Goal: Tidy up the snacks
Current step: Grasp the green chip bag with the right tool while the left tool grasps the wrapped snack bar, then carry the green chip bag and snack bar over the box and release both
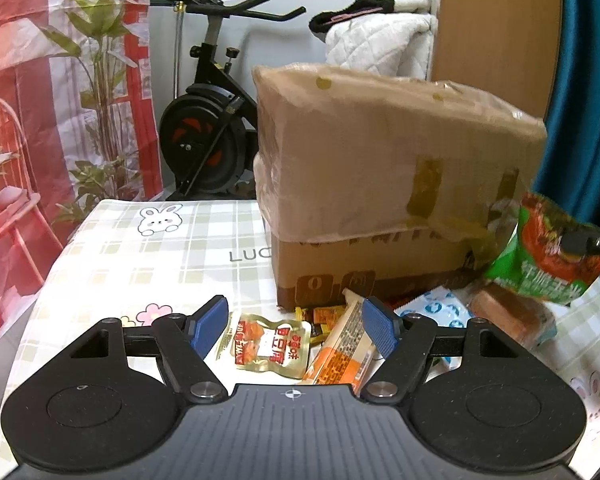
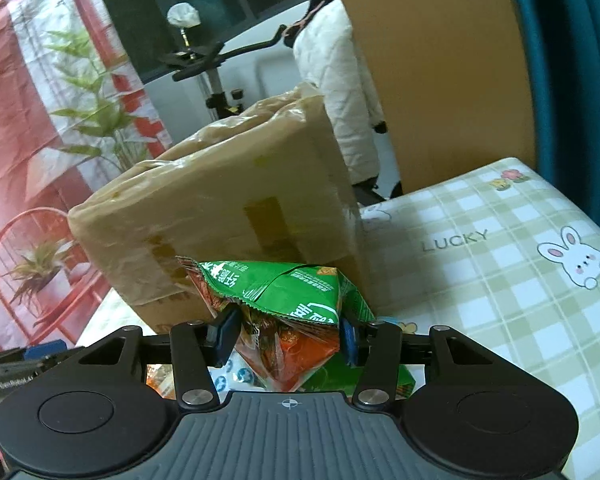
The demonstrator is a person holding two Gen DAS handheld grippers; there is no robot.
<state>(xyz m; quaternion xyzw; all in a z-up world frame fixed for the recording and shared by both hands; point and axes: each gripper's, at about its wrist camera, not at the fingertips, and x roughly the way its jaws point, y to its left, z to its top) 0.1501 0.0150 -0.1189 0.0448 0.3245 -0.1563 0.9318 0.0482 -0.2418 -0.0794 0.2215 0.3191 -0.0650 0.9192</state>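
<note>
Left wrist view shows the left tongs spread wide, with nothing between the blue pads. They hang low over the table, which has a checked cloth with bunnies on it.

Under the tongs, at about 6 o'clock in this view, lies a small pile of snacks. A clear jelly pouch lies flat at the left. An orange bar lies tilted just beside it, and its lower end is hidden by the tongs. Tiny yellow and brown sweets sit behind them, too small to read. At 4 o'clock are a blue and white packet and a brown cake in a wrapper, both partly covered.

A big cardboard box fills the middle. It is wrapped in cloudy plastic, so the top is hard to make out.

At 3 o'clock the green snack bag is up in the air, near the box corner. The right tongs are pinched on it, and the bag is crumpled between them. In the right wrist view the bag hides the box bottom, and it may be touching the box, but I cannot tell.
</note>
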